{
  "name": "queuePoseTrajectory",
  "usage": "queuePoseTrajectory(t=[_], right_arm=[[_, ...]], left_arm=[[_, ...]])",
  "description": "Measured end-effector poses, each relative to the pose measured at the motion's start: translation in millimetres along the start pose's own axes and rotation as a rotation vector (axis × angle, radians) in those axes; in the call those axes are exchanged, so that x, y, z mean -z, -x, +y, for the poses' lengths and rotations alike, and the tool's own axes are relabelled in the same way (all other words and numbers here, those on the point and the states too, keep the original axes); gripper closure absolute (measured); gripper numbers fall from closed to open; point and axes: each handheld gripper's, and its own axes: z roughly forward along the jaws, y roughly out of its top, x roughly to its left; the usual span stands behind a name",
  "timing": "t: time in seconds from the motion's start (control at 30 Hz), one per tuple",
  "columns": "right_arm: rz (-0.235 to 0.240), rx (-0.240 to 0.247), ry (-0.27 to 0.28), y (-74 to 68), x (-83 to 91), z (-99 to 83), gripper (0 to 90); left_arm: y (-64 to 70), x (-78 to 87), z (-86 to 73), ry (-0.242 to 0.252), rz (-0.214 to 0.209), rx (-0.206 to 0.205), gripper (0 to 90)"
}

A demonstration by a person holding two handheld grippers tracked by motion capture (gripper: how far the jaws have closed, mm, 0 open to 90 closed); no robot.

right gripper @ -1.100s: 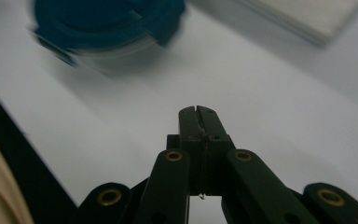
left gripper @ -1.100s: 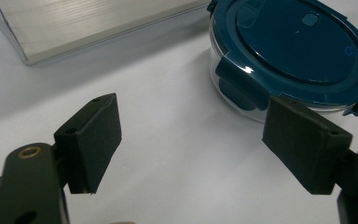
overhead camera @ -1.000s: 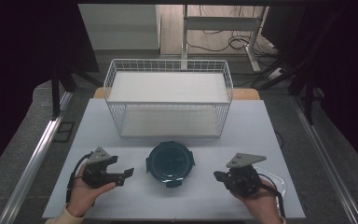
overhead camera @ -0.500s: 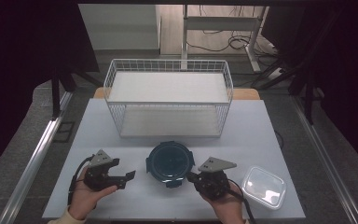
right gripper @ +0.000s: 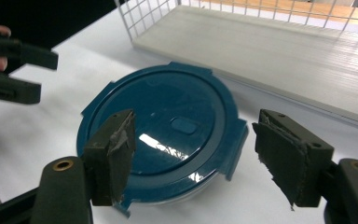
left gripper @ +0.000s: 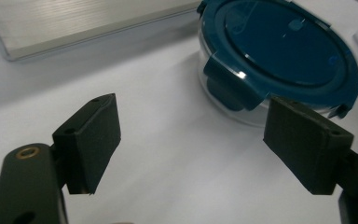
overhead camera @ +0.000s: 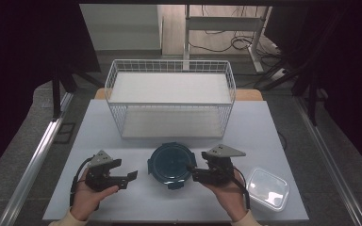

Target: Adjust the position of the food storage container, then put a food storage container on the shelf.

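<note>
left gripper (overhead camera: pixel 131 178) jaws apart, empty | right gripper (overhead camera: pixel 192 173) jaws apart, beside blue-lidded container (overhead camera: pixel 171 164) | wire basket (overhead camera: pixel 169 96) behind

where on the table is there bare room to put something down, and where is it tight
Free: the left strip of the table beside the wire basket, the right strip between the basket and the clear square container, and the near edge between the two hands. Crowded: the middle front, where both open tongs, left and right, flank the round blue-lidded container.
</note>
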Motion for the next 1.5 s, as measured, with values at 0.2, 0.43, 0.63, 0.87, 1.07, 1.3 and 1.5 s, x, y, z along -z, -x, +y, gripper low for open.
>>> queuePoseTrajectory(t=[0.2,0.43,0.63,0.87,1.07,1.3,1.5], right_arm=[[0.018,-0.042,-0.026,10.6,-2.8,0.1,25.5],[0.012,-0.06,-0.049,15.9,-4.5,-1.7,19.9],[0.012,-0.121,-0.059,23.9,-7.7,-1.6,16.0],[0.047,-0.208,-0.084,31.8,-15.6,-4.3,14.1],[0.095,-0.305,-0.093,39.4,-29.8,-3.5,13.9],[0.127,-0.358,-0.121,44.9,-46.4,-4.8,13.9],[0.174,-0.395,-0.155,50.0,-56.0,-8.0,14.2]], left_arm=[[-0.4,-2.9,2.3,0.002,-0.006,0.013,18.3],[-4.3,0.2,3.4,0.02,-0.027,0.074,17.3],[-8.7,-2.9,10.3,0.028,-0.06,0.124,15.6],[-14.2,-19.6,25.1,0.013,-0.129,0.21,15.9],[-16.9,-36.1,32.1,-0.016,-0.177,0.274,16.0],[-20.3,-46.4,27.1,-0.06,-0.212,0.323,16.4],[-18.7,-52.6,27.3,-0.081,-0.255,0.354,17.1]])
